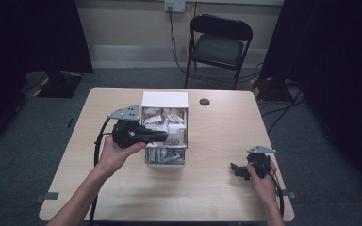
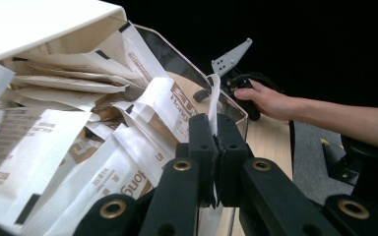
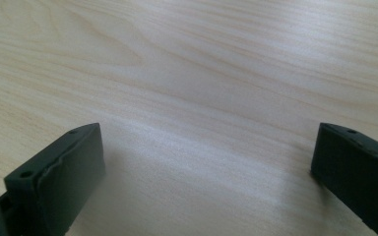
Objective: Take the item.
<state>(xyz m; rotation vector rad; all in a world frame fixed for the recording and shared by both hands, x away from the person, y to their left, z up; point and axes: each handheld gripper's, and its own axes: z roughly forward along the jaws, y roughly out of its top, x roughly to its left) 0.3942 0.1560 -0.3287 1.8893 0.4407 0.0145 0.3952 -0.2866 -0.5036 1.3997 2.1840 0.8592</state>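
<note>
The sachets (image 2: pixel 103 162) are showing brown print, of which only "Hong" is reading clearly on two of them; the rest of the writing is too small or cut off to make out. They are lying heaped in the upper drawer (image 1: pixel 186 126) of a small white drawer unit (image 1: pixel 165 100), which is standing on the worktop (image 1: pixel 169 197) with a lower clear drawer (image 1: pixel 166 163) also pulled out and holding more packets; their number is too jumbled to count. The left gripper (image 2: pixel 214 142) is reaching into the upper drawer from its left side, its jaws clenched on one thin white sachet (image 2: pixel 213 105), pinching its lower edge. That sachet is standing upright out of the jaws, its long axis running up and down, edge-on to the left gripper view, just above the heap and inside the drawer's clear front wall. The right gripper (image 1: pixel 243 170) is resting on the worktop well to the right of the drawer unit and nearer the person, its jaws (image 3: pixel 54 182) spread wide with bare wood between them. One black folding chair (image 1: pixel 219 44) is standing beyond the far edge of the worktop, behind the drawer unit.
</note>
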